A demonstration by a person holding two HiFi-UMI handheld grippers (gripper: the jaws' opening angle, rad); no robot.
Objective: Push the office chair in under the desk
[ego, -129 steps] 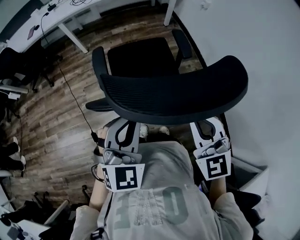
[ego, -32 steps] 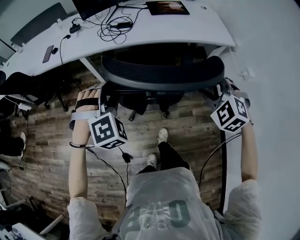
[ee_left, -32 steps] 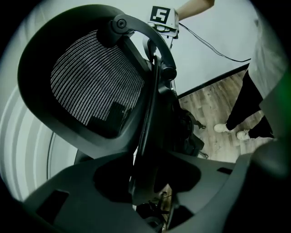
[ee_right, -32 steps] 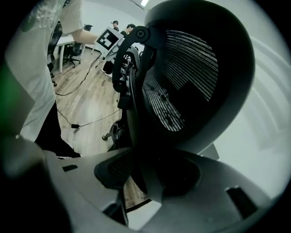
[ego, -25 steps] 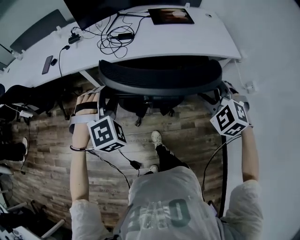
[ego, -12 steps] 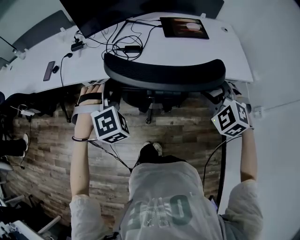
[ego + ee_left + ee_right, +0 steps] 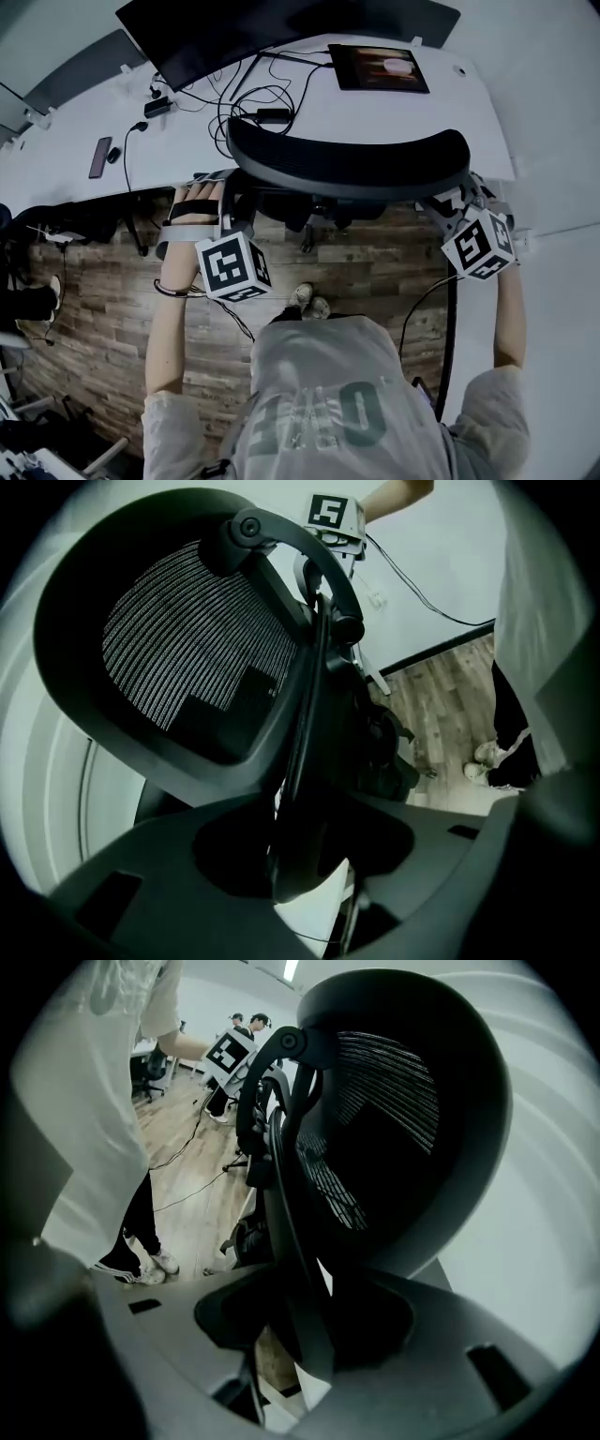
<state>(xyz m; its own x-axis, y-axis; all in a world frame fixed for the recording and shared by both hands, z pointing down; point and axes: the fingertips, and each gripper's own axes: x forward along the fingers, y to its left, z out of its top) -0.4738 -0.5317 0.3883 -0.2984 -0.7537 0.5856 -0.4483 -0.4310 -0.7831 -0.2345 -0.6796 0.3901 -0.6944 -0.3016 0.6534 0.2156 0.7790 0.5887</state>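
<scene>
Your left gripper (image 7: 228,192) is clamped on the left edge of the office chair (image 7: 347,167). In the left gripper view a dark bar of the backrest frame runs straight down between the jaws, and both jaws close in against it. The mesh of the backrest curves away ahead and to the left of that tool.

Your right gripper (image 7: 452,203) grips the opposite edge of the same backrest. In the right gripper view the frame bar sits between its jaws, which stand wide around it and meet it on both sides. The mesh rises ahead and to the right of it. Each tool's marker cube shows in the other's view, across the back of the chair.

The chair stands directly ahead of both grippers, between them. The top of its backrest lies at the near edge of the white desk (image 7: 394,117), and its seat is hidden below the backrest and the desk top.

Beyond the chair, on the desk, a tangle of cables (image 7: 248,94) lies ahead of your left gripper and a dark monitor (image 7: 281,28) stands further out. A flat dark tablet (image 7: 380,68) lies ahead between the two tools. A phone (image 7: 99,157) rests well off to the left of your left gripper. Behind the grippers is wood-plank floor (image 7: 103,300), with your shoes (image 7: 309,300) on it.
</scene>
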